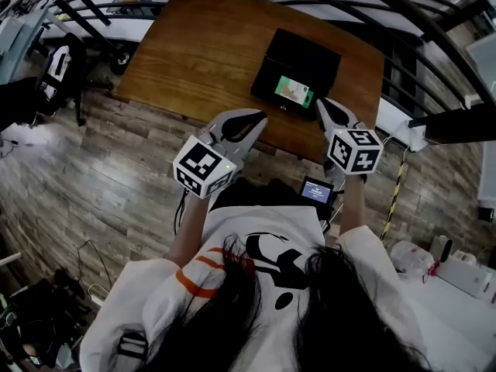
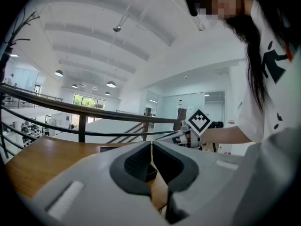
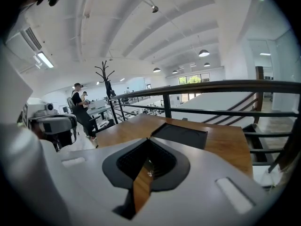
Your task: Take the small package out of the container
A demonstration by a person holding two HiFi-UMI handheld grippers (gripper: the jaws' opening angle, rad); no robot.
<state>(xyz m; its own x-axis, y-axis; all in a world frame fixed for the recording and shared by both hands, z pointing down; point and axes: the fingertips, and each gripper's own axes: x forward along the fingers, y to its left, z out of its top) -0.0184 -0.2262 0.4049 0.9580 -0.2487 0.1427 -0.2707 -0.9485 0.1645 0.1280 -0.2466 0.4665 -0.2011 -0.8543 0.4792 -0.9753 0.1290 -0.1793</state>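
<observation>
Head view shows a black container [image 1: 306, 55] standing on a brown wooden table [image 1: 194, 45], towards the table's near right side. Inside it, the small package [image 1: 294, 91], pale green and white, lies flat against the near wall, and nothing else can be made out in the container. The package is oblong, and its long axis runs along that near wall, from upper left to lower right in the picture; which end is its front I cannot tell. The left gripper [image 1: 256, 118] hovers over the table's near edge, to the left of the container and apart from it, with its tips pointing towards the box. Left gripper view shows its jaws together with nothing between them. The right gripper [image 1: 322, 104] is just beside the container's near right corner. Right gripper view has its jaws together and empty too, with the container ahead of them and its inside hidden at that low angle.
</observation>
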